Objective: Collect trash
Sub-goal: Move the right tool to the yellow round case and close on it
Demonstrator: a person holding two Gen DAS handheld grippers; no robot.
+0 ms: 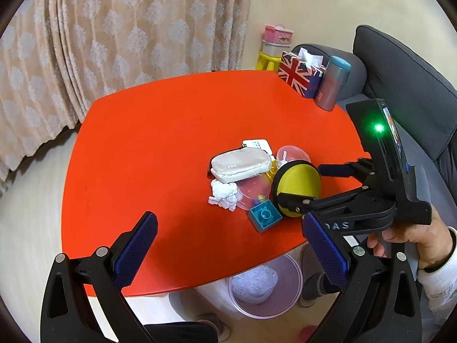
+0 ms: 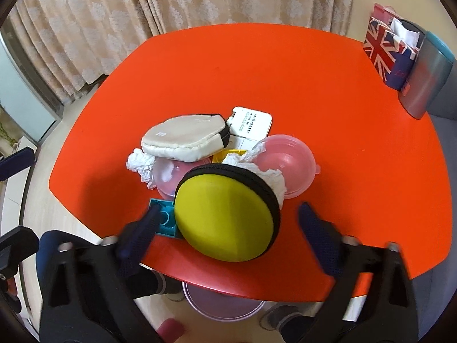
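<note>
A pile sits on the red table (image 1: 148,148): crumpled white tissue (image 1: 222,194), a second tissue (image 2: 257,168) behind the yellow round zip case (image 2: 225,211), a beige pouch (image 1: 240,164), clear pink plastic lids (image 2: 285,160), a teal toy brick (image 1: 264,214) and a white card (image 2: 250,121). A pink bin (image 1: 265,285) with a plastic liner stands on the floor below the table's near edge. My left gripper (image 1: 228,245) is open and empty over the table's near side. My right gripper (image 2: 225,225) is open, its fingers either side of the yellow case.
A Union Jack tissue box (image 1: 300,74) and a grey-teal tumbler (image 1: 332,83) stand at the table's far right corner. A grey sofa (image 1: 405,85) is on the right. Curtains (image 1: 114,28) hang behind. A yellow stool (image 1: 267,61) with boxes stands by the wall.
</note>
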